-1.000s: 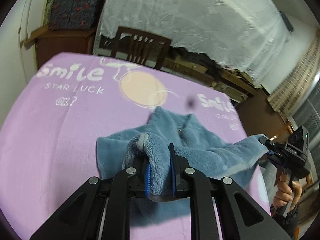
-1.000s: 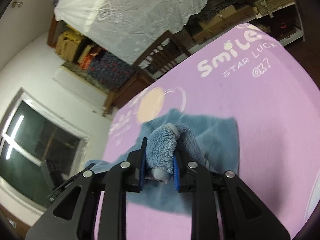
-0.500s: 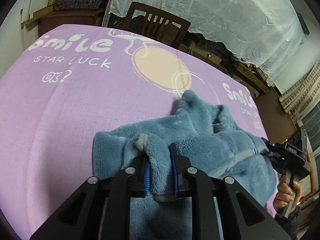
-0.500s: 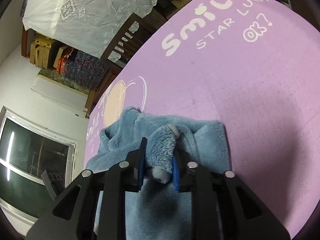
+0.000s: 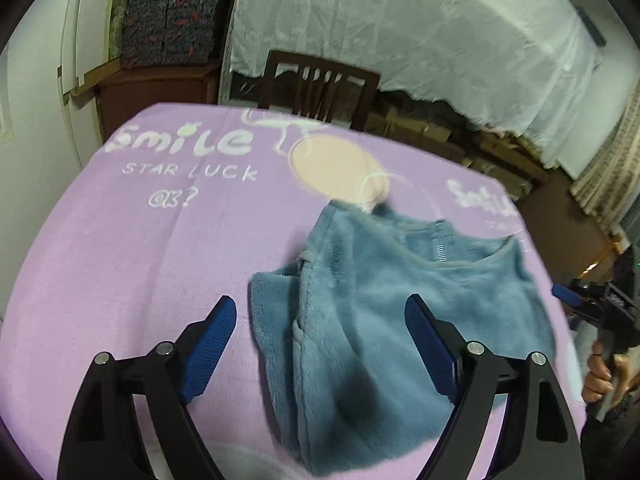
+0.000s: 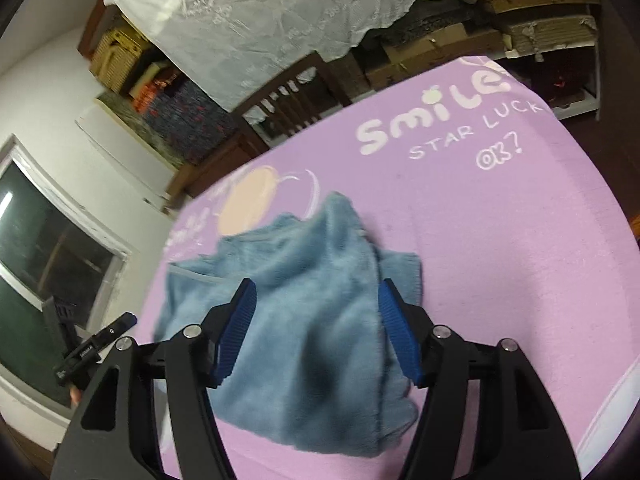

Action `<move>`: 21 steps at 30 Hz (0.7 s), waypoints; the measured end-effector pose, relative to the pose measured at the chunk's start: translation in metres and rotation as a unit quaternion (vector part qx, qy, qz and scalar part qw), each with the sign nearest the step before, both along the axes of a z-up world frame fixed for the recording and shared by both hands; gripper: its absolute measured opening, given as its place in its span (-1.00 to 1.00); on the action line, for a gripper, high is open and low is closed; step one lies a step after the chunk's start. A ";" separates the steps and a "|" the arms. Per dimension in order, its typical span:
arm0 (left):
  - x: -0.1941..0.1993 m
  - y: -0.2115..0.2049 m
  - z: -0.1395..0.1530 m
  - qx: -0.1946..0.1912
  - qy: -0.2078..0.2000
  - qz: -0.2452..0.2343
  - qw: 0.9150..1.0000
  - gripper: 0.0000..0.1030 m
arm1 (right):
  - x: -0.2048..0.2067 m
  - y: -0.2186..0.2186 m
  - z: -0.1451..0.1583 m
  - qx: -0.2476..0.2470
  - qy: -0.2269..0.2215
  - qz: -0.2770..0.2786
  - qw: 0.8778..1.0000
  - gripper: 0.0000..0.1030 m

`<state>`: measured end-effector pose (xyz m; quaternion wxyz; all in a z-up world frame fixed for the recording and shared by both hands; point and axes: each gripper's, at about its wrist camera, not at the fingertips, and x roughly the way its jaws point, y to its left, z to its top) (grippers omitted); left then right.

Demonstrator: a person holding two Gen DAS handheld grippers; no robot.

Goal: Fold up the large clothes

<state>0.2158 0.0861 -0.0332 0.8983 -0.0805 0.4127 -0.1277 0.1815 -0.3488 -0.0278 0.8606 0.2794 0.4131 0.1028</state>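
A blue fleece garment [image 5: 372, 320] lies folded on the purple "Smile" tablecloth [image 5: 132, 248], its collar and zip at the far side. It also shows in the right wrist view [image 6: 304, 304]. My left gripper [image 5: 320, 320] is open and empty, hovering over the garment's left edge. My right gripper [image 6: 316, 320] is open and empty above the garment's near half. The right gripper also shows at the right edge of the left wrist view [image 5: 592, 308], held in a hand. The left gripper shows at the left of the right wrist view [image 6: 96, 344].
A dark wooden chair [image 5: 320, 84] stands at the table's far edge. Behind it are shelves under a white lace cloth [image 5: 400, 20] and stacked boxes [image 5: 168, 20]. A dark window [image 6: 44, 248] is on the left wall.
Both grippers held bunches of the fleece and laid it down onto the cloth. Both have now opened and let go, and the garment lies flat.
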 end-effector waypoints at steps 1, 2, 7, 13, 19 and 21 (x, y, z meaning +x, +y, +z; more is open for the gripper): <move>0.011 -0.003 -0.006 0.006 0.006 0.003 1.000 0.68 | 0.006 0.002 -0.003 -0.010 0.001 -0.003 1.000 0.21; 0.018 -0.005 -0.009 0.009 0.009 0.006 1.000 0.68 | 0.011 0.003 -0.006 -0.018 0.002 -0.005 1.000 0.21; 0.063 -0.010 -0.033 0.001 0.043 0.030 0.999 0.66 | 0.051 0.016 -0.026 -0.036 0.018 -0.007 0.999 0.21; 0.087 -0.010 -0.060 0.023 0.063 0.047 0.997 0.58 | 0.082 0.021 -0.059 -0.056 0.052 -0.022 0.997 -0.66; 0.087 -0.013 -0.061 0.044 0.050 0.044 0.997 0.61 | 0.086 0.004 -0.077 0.004 0.053 -0.037 0.998 -0.65; 0.085 -0.009 -0.059 0.037 0.053 0.052 0.997 0.61 | 0.082 -0.002 -0.075 0.020 0.049 -0.047 0.998 -0.55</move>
